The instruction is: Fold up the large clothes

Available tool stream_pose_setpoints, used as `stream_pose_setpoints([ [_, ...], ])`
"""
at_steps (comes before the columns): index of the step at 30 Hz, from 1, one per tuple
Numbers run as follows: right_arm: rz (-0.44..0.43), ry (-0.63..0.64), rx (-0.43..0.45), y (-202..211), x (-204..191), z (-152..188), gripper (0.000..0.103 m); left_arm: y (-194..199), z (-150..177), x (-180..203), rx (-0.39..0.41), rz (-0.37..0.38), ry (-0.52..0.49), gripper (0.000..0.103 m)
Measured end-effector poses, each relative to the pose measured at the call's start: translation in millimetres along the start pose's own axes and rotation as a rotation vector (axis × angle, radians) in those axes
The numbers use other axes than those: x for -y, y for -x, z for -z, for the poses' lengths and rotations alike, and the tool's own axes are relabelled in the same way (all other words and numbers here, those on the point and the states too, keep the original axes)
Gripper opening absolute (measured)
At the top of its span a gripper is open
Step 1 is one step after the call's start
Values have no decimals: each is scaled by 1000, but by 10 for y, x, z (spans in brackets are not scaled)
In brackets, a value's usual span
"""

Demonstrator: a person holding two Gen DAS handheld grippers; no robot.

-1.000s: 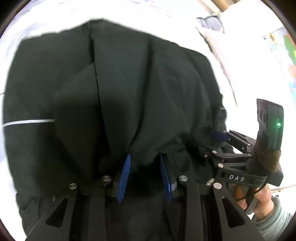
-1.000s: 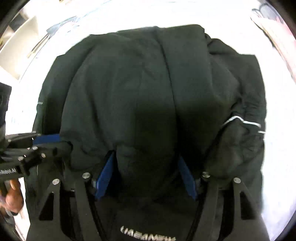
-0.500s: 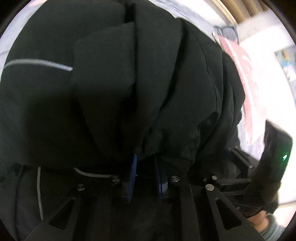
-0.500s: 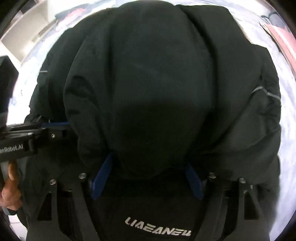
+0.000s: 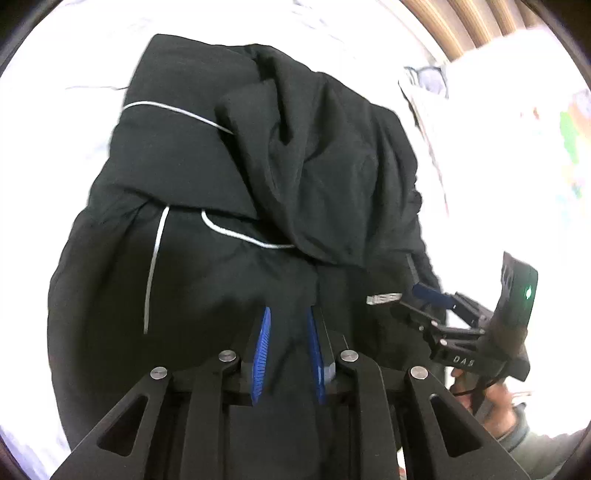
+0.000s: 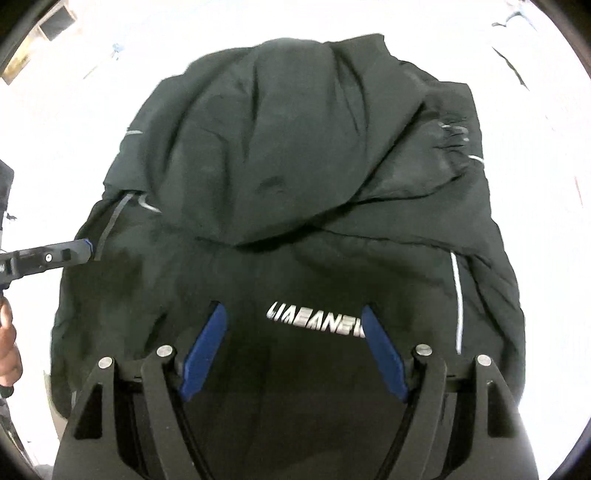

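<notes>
A black jacket (image 5: 258,192) with thin white piping lies folded over itself on a white surface; its far half rests on the near half. It also fills the right wrist view (image 6: 295,155), where a silver logo (image 6: 314,321) shows near the fingers. My left gripper (image 5: 287,314) hovers just above the near fabric, its blue pads a narrow gap apart with nothing between them. My right gripper (image 6: 293,314) is wide open and empty over the logo. The right gripper also shows at the right of the left wrist view (image 5: 424,295).
The white surface (image 6: 92,92) surrounds the jacket on all sides. A pale pillow or bedding (image 5: 498,129) lies at the far right. Wooden slats (image 5: 461,22) stand behind it. A wooden shelf corner (image 6: 33,44) shows at the far left.
Both grippers let go of the jacket's folded-over half and drew back toward me. The fabric now lies flat on the lower half. The left pads have parted a little.
</notes>
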State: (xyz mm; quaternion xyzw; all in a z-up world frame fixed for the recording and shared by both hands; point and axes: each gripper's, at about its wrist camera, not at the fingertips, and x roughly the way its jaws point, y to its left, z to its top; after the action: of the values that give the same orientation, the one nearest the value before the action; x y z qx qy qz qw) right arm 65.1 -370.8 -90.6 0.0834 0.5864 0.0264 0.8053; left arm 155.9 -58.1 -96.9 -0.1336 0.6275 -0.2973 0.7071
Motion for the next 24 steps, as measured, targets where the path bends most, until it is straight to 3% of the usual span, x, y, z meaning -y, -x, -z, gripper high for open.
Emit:
stream_pose_setpoints([
  [3, 5, -3, 34, 297, -74, 100, 79, 204, 0, -44, 21, 17, 50, 24],
  [7, 17, -2, 71, 666, -68, 156, 79, 404, -51, -3, 49, 27, 74, 37],
  [10, 30, -8, 90, 775, -124, 74, 79, 563, -30, 12, 94, 4, 69, 50],
  [13, 37, -18, 94, 826, -48, 82, 79, 697, 14, -43, 113, -22, 69, 52],
  [16, 29, -41, 80, 771, -10, 114, 79, 764, 86, -144, 114, -66, 92, 52],
  [19, 14, -75, 62, 786, 60, 209, 79, 852, 198, -277, 120, -173, 102, 52],
  [24, 77, -96, 34, 849, 269, 436, 79, 939, 464, -604, 79, -273, 129, 52],
])
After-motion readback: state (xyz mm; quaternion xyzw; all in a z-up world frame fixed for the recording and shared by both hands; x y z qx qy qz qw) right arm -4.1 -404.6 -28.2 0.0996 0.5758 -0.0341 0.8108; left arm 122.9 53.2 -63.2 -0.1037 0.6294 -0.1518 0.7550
